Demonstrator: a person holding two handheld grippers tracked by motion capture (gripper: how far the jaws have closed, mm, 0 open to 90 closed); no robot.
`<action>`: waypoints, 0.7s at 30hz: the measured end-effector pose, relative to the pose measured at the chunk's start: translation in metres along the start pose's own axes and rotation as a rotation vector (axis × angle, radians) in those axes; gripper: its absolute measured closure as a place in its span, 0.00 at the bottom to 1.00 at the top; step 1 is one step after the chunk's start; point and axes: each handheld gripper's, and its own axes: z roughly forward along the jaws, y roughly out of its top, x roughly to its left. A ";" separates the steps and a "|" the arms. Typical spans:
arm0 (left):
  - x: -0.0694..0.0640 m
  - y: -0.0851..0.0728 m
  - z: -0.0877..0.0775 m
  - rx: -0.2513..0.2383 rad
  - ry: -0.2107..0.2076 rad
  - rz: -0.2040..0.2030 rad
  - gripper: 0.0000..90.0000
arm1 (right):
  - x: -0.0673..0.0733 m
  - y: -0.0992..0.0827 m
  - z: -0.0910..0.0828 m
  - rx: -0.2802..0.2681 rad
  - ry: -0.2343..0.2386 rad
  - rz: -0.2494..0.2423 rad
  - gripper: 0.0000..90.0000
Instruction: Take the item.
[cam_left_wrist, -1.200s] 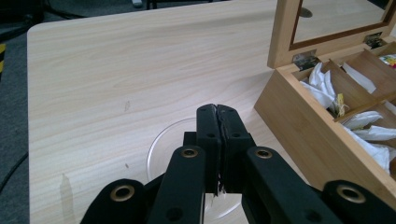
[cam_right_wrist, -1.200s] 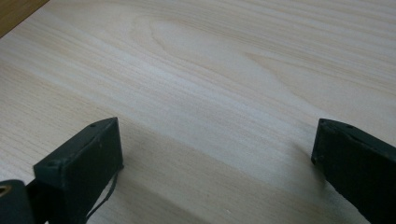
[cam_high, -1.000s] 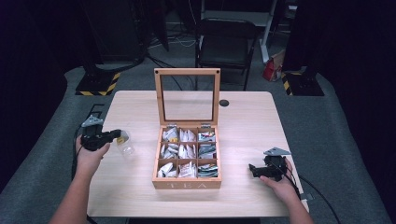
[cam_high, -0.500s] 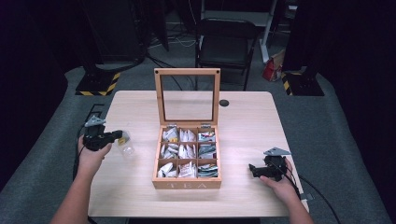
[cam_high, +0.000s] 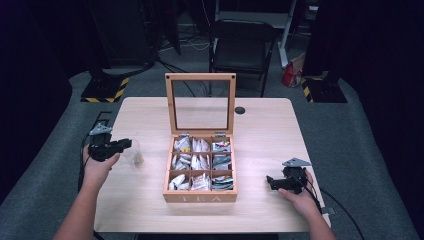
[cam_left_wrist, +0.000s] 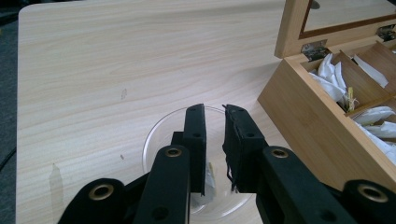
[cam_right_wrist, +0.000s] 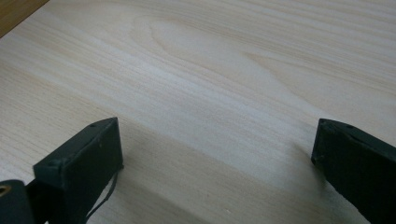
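A wooden tea box (cam_high: 200, 197) stands open mid-table, its windowed lid (cam_high: 200, 76) upright and its compartments full of tea bags (cam_high: 201, 161). Left of it is a clear glass (cam_high: 134, 156). My left gripper (cam_high: 126, 144) hangs over that glass (cam_left_wrist: 154, 135). Its jaws have just been opening and now stand a narrow gap apart (cam_left_wrist: 214, 109), pressing on nothing. A white tea bag (cam_left_wrist: 208, 184) lies in the glass below them. My right gripper (cam_high: 270, 181) rests low at the table's right front, jaws wide apart (cam_right_wrist: 215, 126) over bare wood.
The box wall (cam_left_wrist: 299, 116) rises close to the right of the left gripper. A round cable hole (cam_high: 240, 110) sits in the tabletop behind the box. A black chair (cam_high: 242, 45) stands beyond the far edge.
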 end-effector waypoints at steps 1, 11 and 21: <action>0.000 0.000 0.000 0.000 0.002 0.001 0.87 | 0.000 0.000 0.000 -0.001 0.000 0.001 0.01; -0.002 0.002 -0.005 -0.016 0.013 -0.008 0.72 | 0.000 0.000 0.000 0.000 0.000 0.001 0.01; -0.012 0.017 -0.018 -0.062 0.033 0.020 0.57 | 0.000 0.000 0.000 0.000 0.000 0.000 0.01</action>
